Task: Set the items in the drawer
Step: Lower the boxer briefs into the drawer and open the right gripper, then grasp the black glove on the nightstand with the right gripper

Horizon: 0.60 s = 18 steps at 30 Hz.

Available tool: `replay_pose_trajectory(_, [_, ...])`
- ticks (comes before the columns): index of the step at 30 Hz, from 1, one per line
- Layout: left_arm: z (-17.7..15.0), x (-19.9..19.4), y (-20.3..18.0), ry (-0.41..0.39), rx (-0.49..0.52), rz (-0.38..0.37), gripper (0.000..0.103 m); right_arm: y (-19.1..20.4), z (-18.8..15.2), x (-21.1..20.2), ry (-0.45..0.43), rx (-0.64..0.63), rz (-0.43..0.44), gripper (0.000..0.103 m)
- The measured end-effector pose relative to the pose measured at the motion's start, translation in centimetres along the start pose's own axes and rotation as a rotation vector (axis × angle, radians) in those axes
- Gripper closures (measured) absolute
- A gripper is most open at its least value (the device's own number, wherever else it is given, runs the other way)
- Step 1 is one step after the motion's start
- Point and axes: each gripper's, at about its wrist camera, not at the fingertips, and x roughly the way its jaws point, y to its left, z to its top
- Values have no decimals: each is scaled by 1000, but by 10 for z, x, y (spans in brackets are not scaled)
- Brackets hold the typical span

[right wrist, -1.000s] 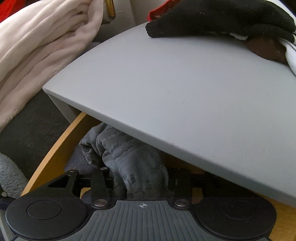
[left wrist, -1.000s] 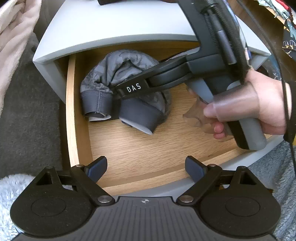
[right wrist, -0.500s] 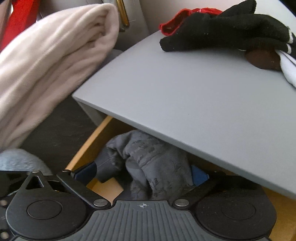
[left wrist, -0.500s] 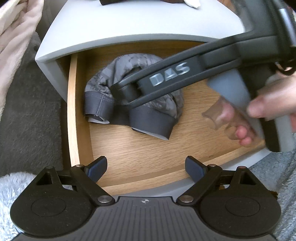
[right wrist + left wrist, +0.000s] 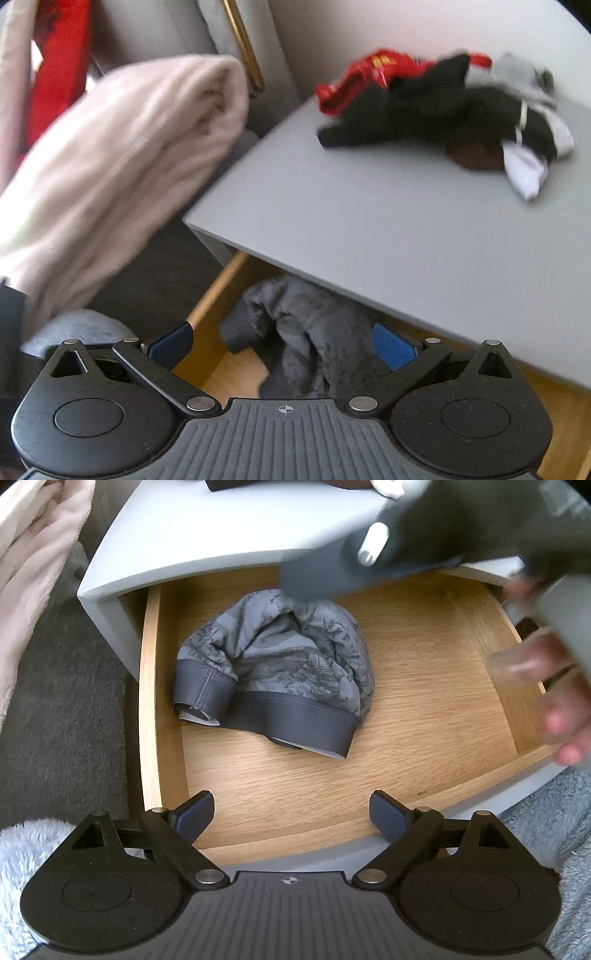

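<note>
Inside the open drawer (image 5: 159,701), on its pale oak-grain floor, a crumpled pair of grey underwear (image 5: 280,672) was seen, lying toward the back left corner. Its thin fabric was printed with a faint dark pattern and folded into a rounded hump, edged by a smooth, darker stitched waistband. It was touched by neither gripper.

The left gripper (image 5: 291,812) was held above the drawer's front edge, its 2 blue ribbed pads spread wide apart with only bare wood between them. The right gripper (image 5: 282,343) was likewise spread wide, its jaws having just been opening, and nothing was pinched between the textured blue pads; the underwear was seen below and beyond them. From the left wrist view the right gripper's body appeared as a dark blur over the cabinet, held by a hand (image 5: 554,698).

On the matt grey, flat cabinet top (image 5: 369,221), a heap of clothes was left: a fuzzy black sock (image 5: 424,110), a shiny red garment (image 5: 354,81) and white fabric (image 5: 528,173). Beside the cabinet a soft cream blanket (image 5: 122,158) was draped in a thick rolled fold.
</note>
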Motion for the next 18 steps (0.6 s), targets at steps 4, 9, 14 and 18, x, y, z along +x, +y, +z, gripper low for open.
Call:
replay_pose_trajectory(4, [0, 0, 0, -1, 1, 1, 10, -2, 10, -38, -126, -4, 32, 0])
replay_pose_trajectory(9, [0, 1, 0, 1, -1, -3, 10, -23, 30, -62, -252, 15, -58, 0])
replay_pose_trajectory(14, [0, 2, 0, 5, 4, 0, 10, -34, 46, -62, -332, -103, -291, 0])
replay_pose_trajectory(18, [0, 1, -3, -2, 17, 9, 10, -41, 52, -52, -352, -223, -409, 0])
